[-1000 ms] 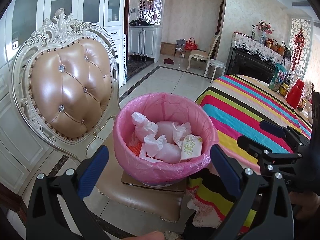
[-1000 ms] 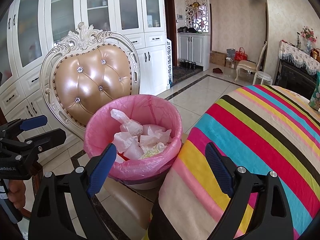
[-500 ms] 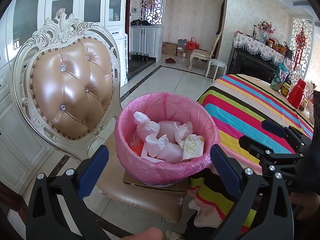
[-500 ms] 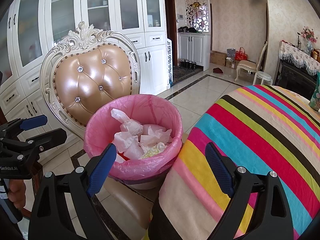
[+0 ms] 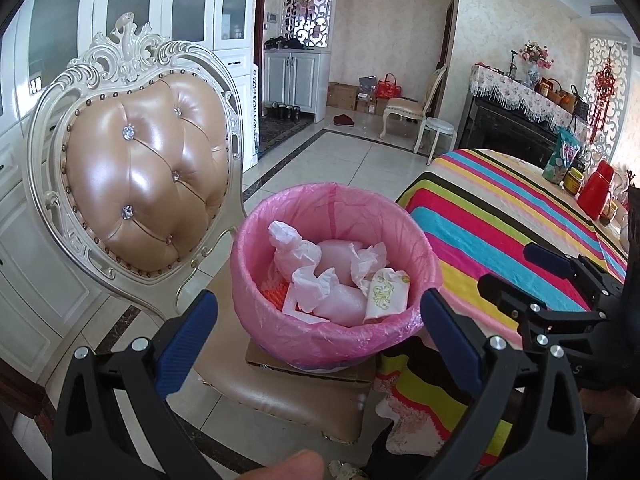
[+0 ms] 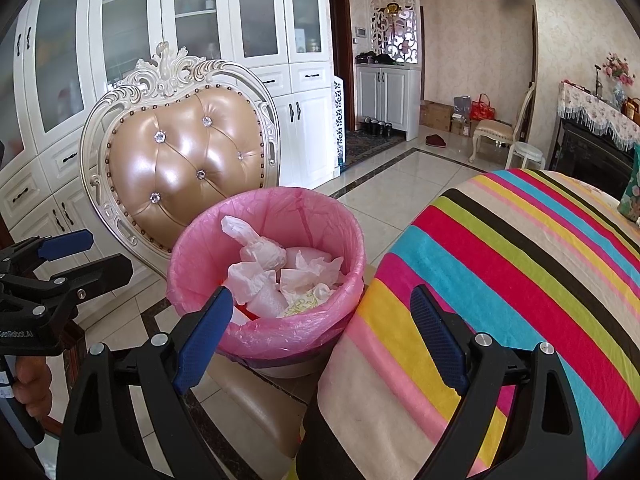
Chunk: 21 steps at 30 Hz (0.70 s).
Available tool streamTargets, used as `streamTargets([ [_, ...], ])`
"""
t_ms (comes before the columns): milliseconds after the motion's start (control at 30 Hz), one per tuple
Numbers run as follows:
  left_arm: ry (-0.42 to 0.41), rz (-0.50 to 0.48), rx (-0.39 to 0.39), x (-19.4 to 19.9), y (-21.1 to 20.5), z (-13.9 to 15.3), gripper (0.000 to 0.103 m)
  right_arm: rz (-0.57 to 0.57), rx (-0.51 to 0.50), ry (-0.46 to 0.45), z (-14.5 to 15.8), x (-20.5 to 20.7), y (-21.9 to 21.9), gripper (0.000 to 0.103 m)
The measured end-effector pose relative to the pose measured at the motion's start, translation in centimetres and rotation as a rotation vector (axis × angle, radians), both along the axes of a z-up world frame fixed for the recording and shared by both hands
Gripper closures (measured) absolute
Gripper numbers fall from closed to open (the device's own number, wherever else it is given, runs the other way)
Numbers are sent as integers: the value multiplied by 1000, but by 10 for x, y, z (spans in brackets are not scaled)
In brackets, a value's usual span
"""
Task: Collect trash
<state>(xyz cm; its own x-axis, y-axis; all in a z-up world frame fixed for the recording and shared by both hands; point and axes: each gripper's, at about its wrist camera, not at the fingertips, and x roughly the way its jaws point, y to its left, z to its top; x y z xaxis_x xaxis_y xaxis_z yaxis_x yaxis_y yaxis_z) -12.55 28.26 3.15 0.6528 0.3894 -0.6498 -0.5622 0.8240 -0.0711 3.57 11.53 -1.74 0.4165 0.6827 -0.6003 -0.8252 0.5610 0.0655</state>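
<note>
Left wrist view: the left hand-held gripper (image 5: pixel 318 326) has its blue-padded fingers spread apart and empty at lower centre, framing the round pink-lined waste bin (image 5: pixel 260 280) of crumpled white tissues (image 5: pixel 316 280), which stands on the beige leather seat of the ornate white-framed chair (image 5: pixel 136 168). Right wrist view: the right hand-held gripper (image 6: pixel 320 330) is likewise apart and empty, with the bin at centre just beside the table covered in a striped multicolour cloth (image 6: pixel 520 272) at right.

Chair seat (image 5: pixel 280 396) is carrying a cardboard piece (image 5: pixel 308 368), with the pink-lined bin (image 5: pixel 336 336) sitting on it; striped counter (image 5: pixel 500 224) is standing just right, jars (image 5: pixel 574 180) at its far edge.
</note>
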Motion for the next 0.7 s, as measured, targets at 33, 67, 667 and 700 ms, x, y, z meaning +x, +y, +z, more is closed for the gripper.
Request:
streamTargets([
  [33,1,-1,3,0,0,0,5,-1,-1,0,-1,0,0,18],
  [67,0,-3,3,0,-1,0,5,-2,-1,0,-1,0,-1,18],
  [667,8,17,12,0,7,-4,5,-3,-10,6,-4,2,1,18],
  [700,11,14,8,0,8,-5,5,-3,-11,6,-4,2,1,18],
])
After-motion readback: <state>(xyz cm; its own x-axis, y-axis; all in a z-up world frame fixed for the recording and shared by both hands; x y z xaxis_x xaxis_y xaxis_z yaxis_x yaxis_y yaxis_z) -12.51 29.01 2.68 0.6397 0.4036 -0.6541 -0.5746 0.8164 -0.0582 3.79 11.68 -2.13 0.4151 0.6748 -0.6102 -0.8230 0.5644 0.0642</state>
